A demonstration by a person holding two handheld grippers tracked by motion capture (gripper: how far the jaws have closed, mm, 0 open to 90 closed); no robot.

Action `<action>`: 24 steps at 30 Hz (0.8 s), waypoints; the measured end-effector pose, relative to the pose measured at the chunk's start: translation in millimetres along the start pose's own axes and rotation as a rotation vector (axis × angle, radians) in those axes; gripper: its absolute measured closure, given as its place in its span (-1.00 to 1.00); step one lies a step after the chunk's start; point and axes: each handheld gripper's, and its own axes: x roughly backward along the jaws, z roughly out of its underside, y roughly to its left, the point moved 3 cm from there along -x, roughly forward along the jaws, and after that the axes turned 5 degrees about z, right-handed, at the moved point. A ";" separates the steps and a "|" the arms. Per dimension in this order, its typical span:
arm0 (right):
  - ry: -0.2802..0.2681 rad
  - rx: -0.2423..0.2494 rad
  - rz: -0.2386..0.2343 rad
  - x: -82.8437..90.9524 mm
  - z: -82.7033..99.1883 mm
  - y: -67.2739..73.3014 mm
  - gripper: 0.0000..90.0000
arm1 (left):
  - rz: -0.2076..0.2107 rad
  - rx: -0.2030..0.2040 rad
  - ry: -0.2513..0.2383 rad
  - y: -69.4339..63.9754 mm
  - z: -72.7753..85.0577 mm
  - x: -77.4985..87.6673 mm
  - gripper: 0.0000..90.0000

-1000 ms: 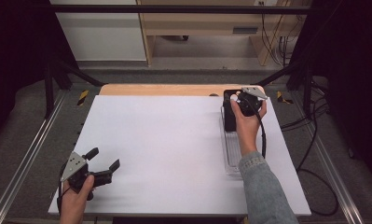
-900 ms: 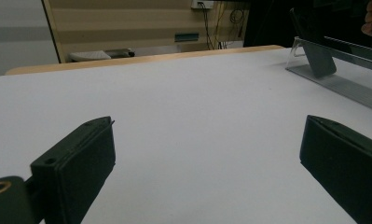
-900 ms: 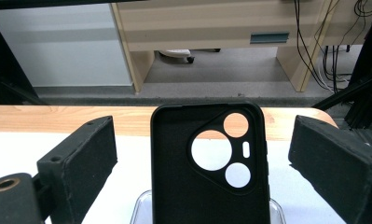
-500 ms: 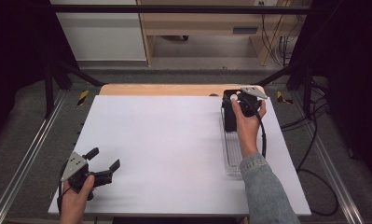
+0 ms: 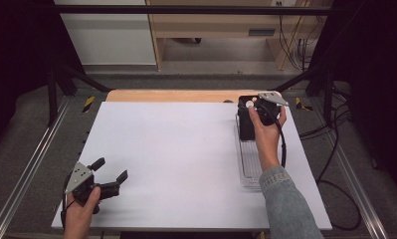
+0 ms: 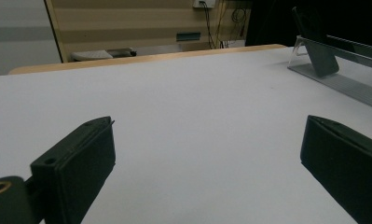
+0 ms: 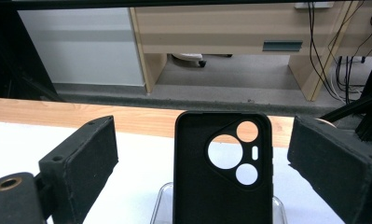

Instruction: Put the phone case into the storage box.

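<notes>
A black phone case [image 7: 221,186] with round camera cutouts stands upright on a clear plastic stand [image 7: 162,205] at the table's far right. My right gripper [image 7: 202,154] is open, its jaws on either side of the case and apart from it. From above, that gripper [image 5: 253,107] sits over the top of the case [image 5: 246,128], and the stand [image 5: 250,167] stretches toward the person. My left gripper [image 5: 110,170] rests open at the near left corner with nothing between its jaws. In its own view the left gripper [image 6: 207,154] faces bare table, with the case [image 6: 321,56] far off to the right.
The white table top [image 5: 176,144] lies over a wooden board [image 5: 171,95] that shows along the back edge. Metal rails [image 5: 27,169] run along the left side. Cables [image 5: 335,149] lie on the floor to the right. A wooden cabinet [image 7: 249,32] stands beyond the table.
</notes>
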 end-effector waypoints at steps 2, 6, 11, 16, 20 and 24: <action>0.000 -0.002 0.002 1.6 -0.8 -1.2 -0.81 | -0.002 0.001 0.000 0.5 0.1 0.3 -0.93; -0.004 -0.005 -0.004 4.5 -1.7 -2.3 -0.81 | -0.003 0.004 -0.002 0.9 0.0 0.4 -0.93; -0.004 -0.001 -0.017 9.1 -3.5 -0.9 -0.81 | 0.005 0.009 -0.002 0.3 0.1 -1.2 -0.93; -0.018 -0.006 -0.035 15.9 -8.3 0.0 -0.81 | 0.001 0.008 -0.001 0.4 0.1 -1.4 -0.93; -0.026 -0.014 -0.047 22.9 -12.3 -1.2 -0.81 | 0.003 0.015 -0.001 1.6 0.6 -1.9 -0.93; -0.037 -0.018 -0.063 29.0 -15.0 -2.8 -0.81 | -0.005 0.007 0.000 1.4 0.3 -0.8 -0.93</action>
